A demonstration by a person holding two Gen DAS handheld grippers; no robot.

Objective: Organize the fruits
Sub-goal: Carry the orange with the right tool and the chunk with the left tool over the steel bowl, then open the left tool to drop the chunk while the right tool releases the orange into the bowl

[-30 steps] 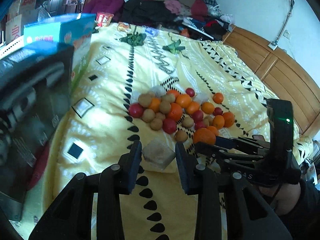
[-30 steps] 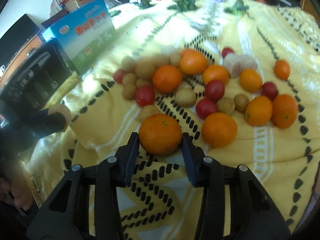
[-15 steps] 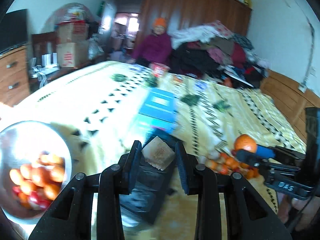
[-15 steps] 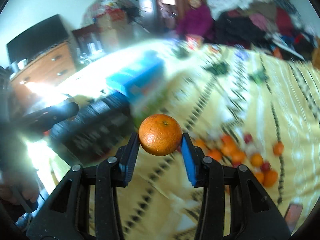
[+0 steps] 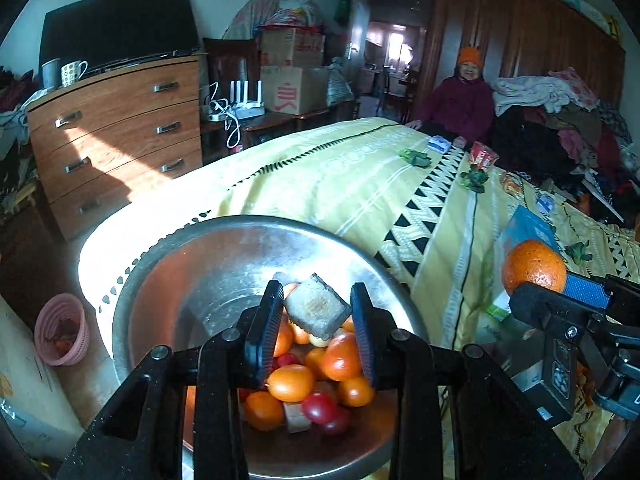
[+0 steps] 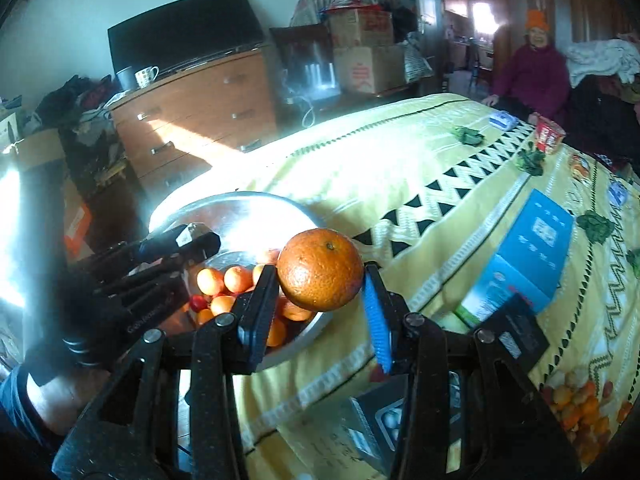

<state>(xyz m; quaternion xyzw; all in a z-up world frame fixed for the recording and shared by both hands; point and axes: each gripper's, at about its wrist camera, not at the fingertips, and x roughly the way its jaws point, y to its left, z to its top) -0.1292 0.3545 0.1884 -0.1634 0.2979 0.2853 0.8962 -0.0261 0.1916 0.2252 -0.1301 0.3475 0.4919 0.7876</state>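
My left gripper (image 5: 318, 318) is shut on a brownish block-shaped piece (image 5: 317, 307) and hangs over a steel bowl (image 5: 192, 264) that holds several oranges and red fruits (image 5: 316, 376). My right gripper (image 6: 320, 280) is shut on a large orange (image 6: 320, 269); it hovers just right of the same bowl (image 6: 248, 212). In the left wrist view that orange (image 5: 534, 266) and right gripper (image 5: 560, 292) show at the right edge. In the right wrist view the left gripper (image 6: 182, 242) reaches over the bowl from the left. A pile of loose fruit (image 6: 580, 400) lies on the yellow bedspread at lower right.
A blue box (image 6: 524, 264) and a dark box (image 6: 516, 332) lie on the bedspread (image 5: 360, 184) right of the bowl. A wooden dresser (image 5: 116, 136) stands beyond the bed's edge, a pink basket (image 5: 60, 330) on the floor. A person (image 5: 460, 100) sits at the far side.
Both grippers swung left and up, away from the fruit pile to the steel bowl, each still holding its item. The bowl now sits directly under the left gripper.
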